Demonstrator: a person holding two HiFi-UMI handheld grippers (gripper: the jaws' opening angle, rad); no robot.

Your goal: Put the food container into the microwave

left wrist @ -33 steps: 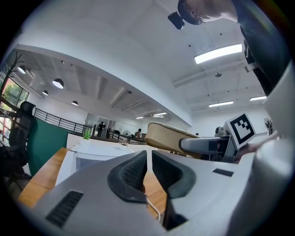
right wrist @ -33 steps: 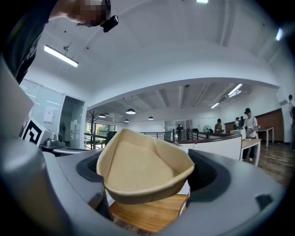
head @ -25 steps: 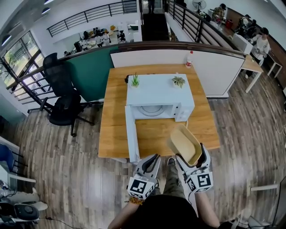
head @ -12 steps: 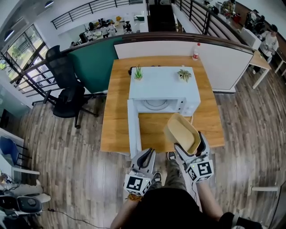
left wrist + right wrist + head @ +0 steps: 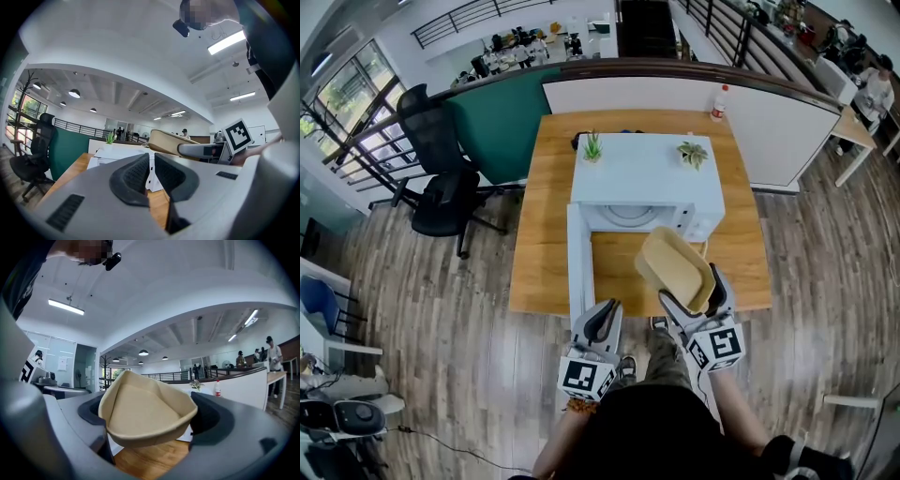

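The right gripper's [image 5: 696, 296] fingers [image 5: 213, 418] are clamped on the tan food container [image 5: 675, 267], holding it tilted in the air just in front of the white microwave [image 5: 642, 178]. The microwave's door [image 5: 576, 272] stands swung open to the container's left. The left gripper [image 5: 602, 323], pads nearly touching on nothing, hangs beside the door's outer end; two potted plants [image 5: 592, 147] sit atop the microwave.

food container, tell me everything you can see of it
The food container is a shallow tan tray with rounded corners, seemingly moulded paper fibre, empty and lidless. The right hand-held gripper clamps its near end, buckling the walls inward. It is tilted and held in the air over the table, in front of the open microwave, not yet inside. Nothing else touches it.
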